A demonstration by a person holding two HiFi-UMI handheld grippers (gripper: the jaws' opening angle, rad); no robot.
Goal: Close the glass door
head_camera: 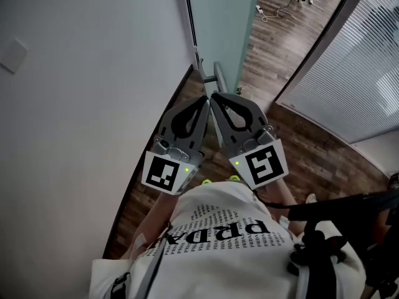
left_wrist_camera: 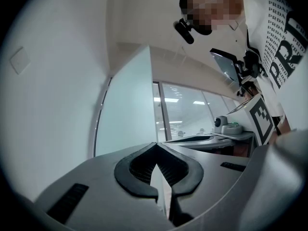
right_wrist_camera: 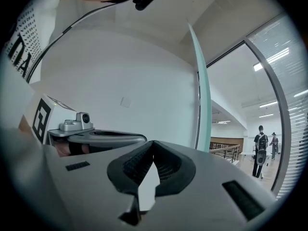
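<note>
white shirt [head_camera: 218, 229] nearest; left gripper [head_camera: 202, 103] and right gripper [head_camera: 217, 101] both closed, empty, tips near the glass door [head_camera: 221, 17] handle [head_camera: 219, 75].

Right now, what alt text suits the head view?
From above, a person's left tool and right tool, both shut, point side by side toward the grey handle of a glass door; white wall at left, wood floor.
</note>
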